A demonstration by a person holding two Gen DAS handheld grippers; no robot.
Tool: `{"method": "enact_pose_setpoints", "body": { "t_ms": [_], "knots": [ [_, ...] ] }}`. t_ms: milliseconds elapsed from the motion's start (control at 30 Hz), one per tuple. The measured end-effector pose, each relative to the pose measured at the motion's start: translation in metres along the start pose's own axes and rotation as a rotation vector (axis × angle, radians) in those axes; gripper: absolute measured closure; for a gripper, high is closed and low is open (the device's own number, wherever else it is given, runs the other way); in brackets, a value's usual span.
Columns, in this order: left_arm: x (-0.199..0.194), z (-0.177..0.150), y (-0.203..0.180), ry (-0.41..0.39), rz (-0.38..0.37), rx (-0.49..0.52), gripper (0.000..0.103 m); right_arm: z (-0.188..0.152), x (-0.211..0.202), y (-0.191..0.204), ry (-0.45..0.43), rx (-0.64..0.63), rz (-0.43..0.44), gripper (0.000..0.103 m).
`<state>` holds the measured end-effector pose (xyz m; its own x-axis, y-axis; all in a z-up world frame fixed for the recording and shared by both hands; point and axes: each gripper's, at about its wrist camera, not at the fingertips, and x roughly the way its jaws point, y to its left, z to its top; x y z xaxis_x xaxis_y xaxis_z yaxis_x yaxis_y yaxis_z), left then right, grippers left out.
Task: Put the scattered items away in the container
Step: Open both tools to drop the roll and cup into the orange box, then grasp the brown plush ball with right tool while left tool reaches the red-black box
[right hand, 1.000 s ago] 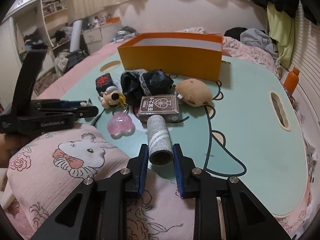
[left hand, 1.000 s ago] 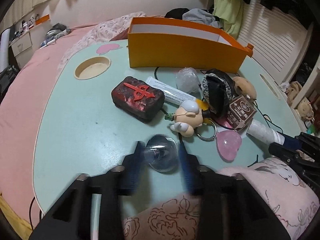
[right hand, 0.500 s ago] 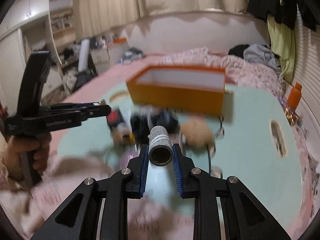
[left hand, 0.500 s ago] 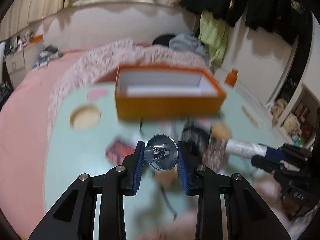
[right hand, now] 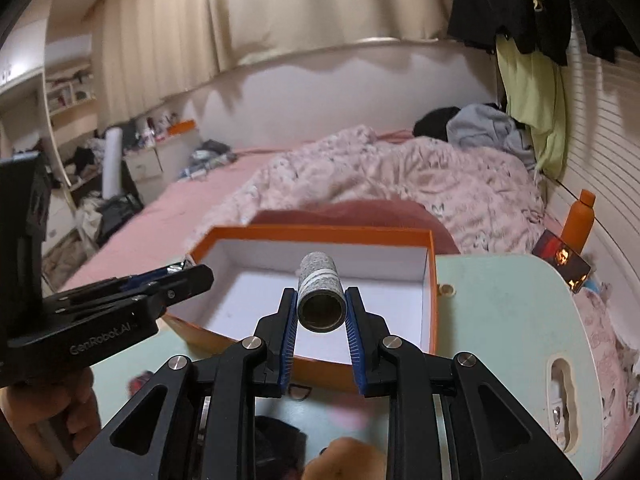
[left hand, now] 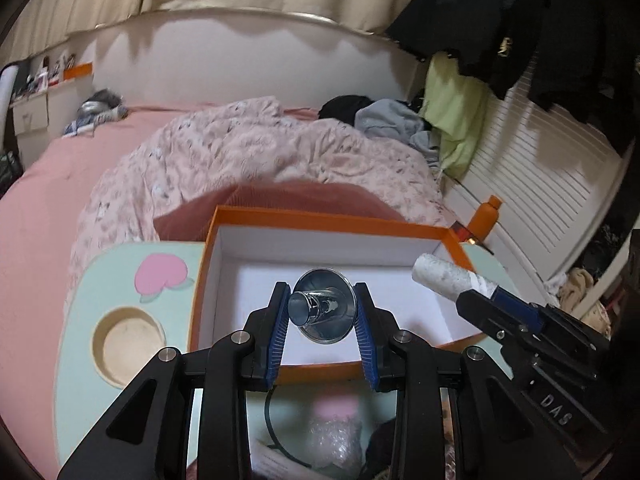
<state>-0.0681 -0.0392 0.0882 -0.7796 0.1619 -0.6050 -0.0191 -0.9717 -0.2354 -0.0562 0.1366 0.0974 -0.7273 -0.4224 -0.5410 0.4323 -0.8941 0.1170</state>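
The orange box [left hand: 202,276] [right hand: 433,280] with a white, bare inside stands at the far side of the mint table [left hand: 76,320] [right hand: 500,320]. My left gripper [left hand: 322,308] is shut on a shiny metal funnel-shaped piece [left hand: 326,306] and hangs over the box's near half. My right gripper [right hand: 320,308] is shut on a grey speckled tube with white bands [right hand: 319,300] [left hand: 444,278], also above the box, at its right side. Each gripper shows in the other's view: the right gripper [left hand: 476,296] and the left gripper [right hand: 192,276].
Scattered items lie blurred under my grippers on the near table: a crinkled clear packet [left hand: 336,440], a black cable [left hand: 268,412], a dark pouch [right hand: 280,448]. A round cup recess [left hand: 128,344] sits left of the box. An orange bottle [right hand: 578,220] stands right; a bed with a pink quilt [left hand: 248,152] lies behind.
Both grippers rose off the table with their loads and moved forward from above the scattered items to above the orange box. The box now fills the middle of both views.
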Motion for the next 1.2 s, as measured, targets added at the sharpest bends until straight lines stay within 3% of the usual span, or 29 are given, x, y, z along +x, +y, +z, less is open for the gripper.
{"method": "enact_pose_setpoints", "body": {
  "t_ms": [133,267,300,333,367,400,533,633,767,867,967,1067,1200],
  "knots": [
    [0.011,-0.011,0.001,0.034,0.023,0.006,0.07,-0.009,0.013,-0.001,0.048,-0.018,-0.009,0.08],
    [0.014,-0.015,0.005,0.049,0.032,-0.014,0.066,-0.014,0.017,-0.003,0.039,-0.019,-0.031,0.077],
    [0.013,-0.016,0.005,0.043,0.03,-0.018,0.056,-0.014,0.016,-0.005,0.032,-0.015,-0.037,0.073],
    [0.011,-0.016,0.005,0.034,0.035,-0.022,0.049,-0.014,0.014,-0.006,0.021,-0.01,-0.036,0.061],
    [0.008,-0.015,0.004,0.018,0.042,-0.029,0.034,-0.013,0.01,-0.006,0.002,-0.004,-0.035,0.048],
    [0.004,-0.015,0.005,-0.008,0.049,-0.036,0.028,-0.013,0.005,-0.007,-0.02,0.002,-0.039,0.044],
    [-0.02,-0.016,0.009,-0.082,0.046,-0.062,0.027,-0.013,-0.018,-0.008,-0.096,0.014,-0.044,0.035],
    [-0.039,-0.025,0.017,-0.087,0.028,-0.096,0.027,-0.019,-0.036,-0.009,-0.116,0.008,-0.077,0.029],
    [-0.062,-0.051,0.029,-0.069,-0.051,-0.174,0.027,-0.039,-0.054,-0.019,-0.095,0.036,-0.087,0.019],
    [-0.08,-0.073,0.036,-0.111,0.01,-0.193,0.027,-0.056,-0.061,-0.029,-0.061,0.094,-0.074,0.019],
    [-0.095,-0.091,0.043,-0.177,0.079,-0.198,0.027,-0.071,-0.073,-0.04,-0.096,0.163,-0.087,0.019],
    [-0.093,-0.098,0.051,-0.141,0.071,-0.2,0.027,-0.075,-0.089,-0.051,-0.171,0.236,-0.088,0.012],
    [-0.086,-0.104,0.058,-0.103,0.08,-0.222,0.023,-0.08,-0.088,-0.068,-0.154,0.335,-0.062,0.008]
  ]
}}
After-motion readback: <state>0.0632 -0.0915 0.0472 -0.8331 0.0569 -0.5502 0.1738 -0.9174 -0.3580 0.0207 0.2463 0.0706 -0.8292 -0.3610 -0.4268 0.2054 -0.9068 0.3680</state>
